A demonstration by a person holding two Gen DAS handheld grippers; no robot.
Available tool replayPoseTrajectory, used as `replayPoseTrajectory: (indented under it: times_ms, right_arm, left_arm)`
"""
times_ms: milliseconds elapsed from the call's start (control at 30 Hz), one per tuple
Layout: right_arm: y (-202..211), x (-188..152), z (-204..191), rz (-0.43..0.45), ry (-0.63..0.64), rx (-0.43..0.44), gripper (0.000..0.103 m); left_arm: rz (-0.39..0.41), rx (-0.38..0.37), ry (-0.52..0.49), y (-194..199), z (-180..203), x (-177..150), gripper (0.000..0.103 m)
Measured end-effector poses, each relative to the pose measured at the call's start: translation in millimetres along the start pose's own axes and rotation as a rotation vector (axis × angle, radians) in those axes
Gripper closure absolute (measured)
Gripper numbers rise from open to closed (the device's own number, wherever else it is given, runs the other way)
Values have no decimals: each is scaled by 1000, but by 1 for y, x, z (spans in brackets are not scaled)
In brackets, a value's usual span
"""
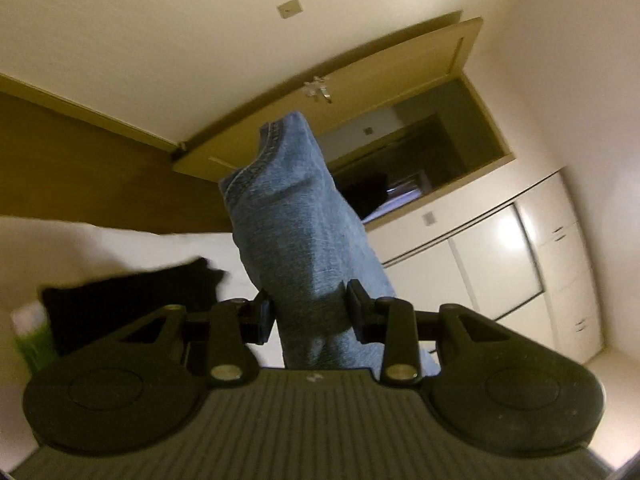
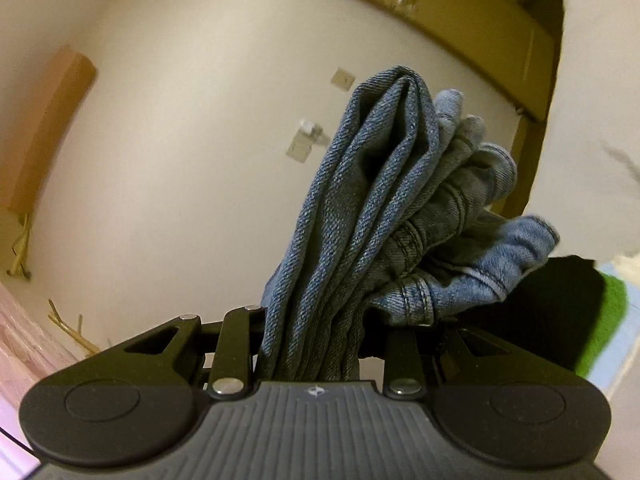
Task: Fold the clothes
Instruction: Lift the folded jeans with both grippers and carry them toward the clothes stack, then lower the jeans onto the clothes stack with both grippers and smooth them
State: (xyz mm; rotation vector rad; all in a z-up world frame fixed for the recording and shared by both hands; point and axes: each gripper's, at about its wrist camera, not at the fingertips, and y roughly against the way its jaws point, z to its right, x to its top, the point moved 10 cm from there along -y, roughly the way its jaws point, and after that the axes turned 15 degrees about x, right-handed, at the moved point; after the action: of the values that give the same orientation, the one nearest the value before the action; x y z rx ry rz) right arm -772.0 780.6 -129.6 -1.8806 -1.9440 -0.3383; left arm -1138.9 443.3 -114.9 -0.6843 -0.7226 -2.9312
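Denim fills the middle of both wrist views. The left gripper (image 1: 310,312) is clenched on the blue jeans (image 1: 296,232): its two black pads press into the cloth from either side, and the fabric bulges out just ahead of them. From that pinch the jeans stand forward and upward along the line of the fingers as a thick folded column, ending in a stitched hem at the far tip. A little cloth also passes back between the fingers toward the gripper body. Beyond the left finger lies a dark garment (image 1: 132,304) on a white bed (image 1: 80,244), and at the far left edge sits something green and white, too blurred to name. Ahead of the tool and past the jeans are a wooden door (image 1: 340,92), a dark doorway, and white cabinets (image 1: 516,264) off to the right.

The right gripper (image 2: 316,332) likewise grasps the jeans (image 2: 384,208). Here the cloth is bunched into several long pleats that rise from between the fingers and lean slightly rightward. The gripper's right finger is mostly hidden under a seamed, paler flap of denim that spills over it to the right; the fingertips themselves cannot be seen. Right of that flap is a dark mass (image 2: 560,300), with a bright green cloth (image 2: 604,320) beside it. A plain pale wall lies ahead.
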Motion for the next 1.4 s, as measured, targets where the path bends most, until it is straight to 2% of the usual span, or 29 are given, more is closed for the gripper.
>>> replayPoseTrajectory:
  times_ms: [67, 100, 200, 233, 300, 400, 500, 533, 600, 633, 667, 700, 733, 767, 800, 833, 867, 933, 1000, 1033, 1067, 1167, 1233, 1333, 1400]
  right_arm:
    - [-1, -2, 41, -13, -70, -29, 71]
    - [-22, -19, 71, -9, -123, -88, 69]
    - [-10, -47, 152, -27, -296, -323, 62]
    - [-2, -52, 163, 3, -330, -334, 59]
    - [3, -64, 162, 76, -364, -288, 60]
    - [2, -69, 142, 61, -193, -306, 69]
    - [2, -64, 125, 41, -48, -309, 71]
    - [4, -67, 132, 30, -39, -333, 70]
    - [-2, -113, 139, 5, -121, -402, 65]
    - [1, -118, 138, 15, -151, -408, 66]
    - [4, -105, 136, 27, -150, -415, 58]
    - [5, -94, 134, 36, -146, -426, 54]
    - [-8, -101, 127, 21, -121, -463, 51]
    - [-33, -74, 138, -1, -92, -506, 51]
    - [-41, -62, 129, -24, -59, -559, 51]
    - [-35, -93, 100, -36, -20, -609, 50]
    - [-29, -92, 89, -30, 28, -664, 44]
    - [-23, -100, 67, -12, 153, -744, 44]
    - [-22, -115, 45, 7, 299, -793, 45]
    - [-34, -119, 41, -8, 357, -787, 48]
    - [-41, -118, 38, -34, 407, -784, 57]
    - [-70, -124, 42, -114, 503, -798, 64]
    - [-91, -126, 57, -159, 562, -821, 64]
    - [-118, -128, 98, -262, 599, -850, 64]
    - [-131, -123, 105, -267, 587, -847, 64]
  left_arm:
    - [-61, 85, 16, -30, -35, -11, 71]
    - [-100, 131, 20, -43, -51, -18, 71]
    - [-218, 271, 29, -79, -100, -38, 70]
    - [-211, 246, 30, -79, -100, -38, 69]
    - [-212, 220, 15, -81, -94, -36, 69]
    - [-183, 208, -46, -83, -82, -29, 69]
    - [-198, 237, -62, -93, -88, -31, 64]
    - [-203, 248, -68, -96, -90, -31, 62]
    - [-222, 280, -89, -95, -85, -31, 59]
    - [-232, 291, -108, -95, -80, -28, 57]
    - [-242, 303, -126, -95, -75, -26, 57]
    - [-244, 332, -155, -86, -73, -28, 57]
    - [-246, 362, -184, -76, -71, -31, 57]
    - [-237, 383, -205, -68, -67, -27, 57]
    - [-227, 404, -225, -60, -63, -22, 58]
    - [-218, 425, -235, -53, -60, -17, 60]
    - [-205, 428, -254, -46, -52, -13, 61]
    - [-172, 429, -319, -34, -28, -9, 61]
    - [-136, 436, -432, -43, -4, -5, 61]
    - [-129, 428, -484, -51, 5, -5, 61]
    - [-134, 440, -506, -63, 2, -8, 61]
    - [-152, 483, -566, -99, -9, -16, 62]
    - [-164, 512, -606, -123, -17, -21, 68]
    - [-160, 521, -633, -145, -27, -25, 67]
    - [-163, 524, -636, -150, -27, -23, 67]
